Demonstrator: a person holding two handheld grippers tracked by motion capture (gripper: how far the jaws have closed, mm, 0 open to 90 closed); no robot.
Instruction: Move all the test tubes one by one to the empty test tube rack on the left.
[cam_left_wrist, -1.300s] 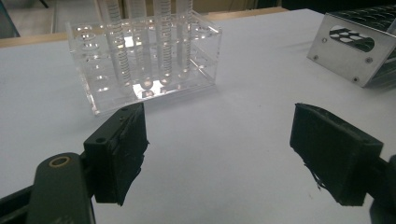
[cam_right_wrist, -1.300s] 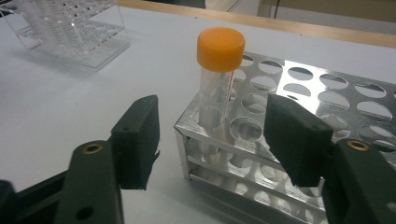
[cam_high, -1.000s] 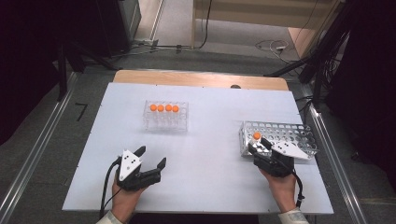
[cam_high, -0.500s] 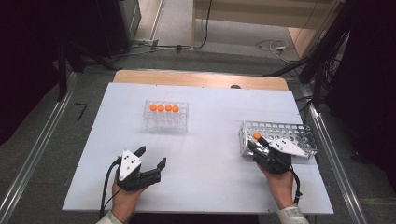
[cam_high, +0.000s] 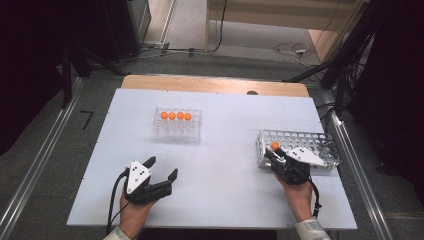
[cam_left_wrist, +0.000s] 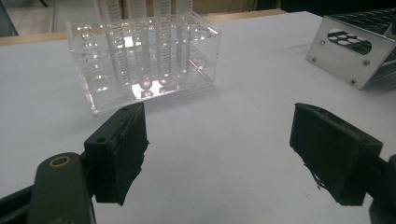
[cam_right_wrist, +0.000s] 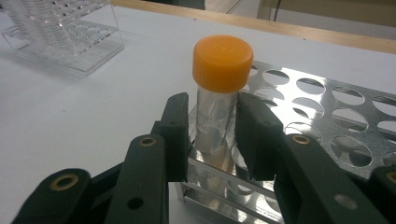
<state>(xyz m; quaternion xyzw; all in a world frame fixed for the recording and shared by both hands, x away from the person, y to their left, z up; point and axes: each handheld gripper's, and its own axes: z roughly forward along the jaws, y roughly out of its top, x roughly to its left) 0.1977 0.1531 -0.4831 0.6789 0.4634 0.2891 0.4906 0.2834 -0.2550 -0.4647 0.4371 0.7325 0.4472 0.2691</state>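
- I count two racks on the white table (cam_high: 225, 170): one clear plastic rack (cam_high: 177, 125) towards the far left, and one metal rack (cam_high: 300, 149) at the right.
- I count four orange-capped tubes (cam_high: 174, 116) in a single row along the back of the clear plastic rack, and one more orange-capped tube (cam_right_wrist: 219, 98) standing upright in the near left corner hole of the metal rack.
- My right gripper (cam_right_wrist: 212, 135) has just been closing its jaws, and that lone tube is between them. In the right gripper view the pads sit tight against the clear body below the cap on both sides, so I read it as gripped.
- My left gripper (cam_left_wrist: 217, 154) rests near the front left of the table, well apart from both racks, jaws spread wide with bare table between them.
- In the left gripper view the caps of the four tubes are cut off by the top edge; I see their ribbed bodies through the clear walls.
- The metal rack's right end is cut off in both gripper views, and in the high view my right gripper covers part of its near side.
- The lower end of the gripped tube is hidden behind the pads and rack plates; I cannot tell whether it touches the bottom.
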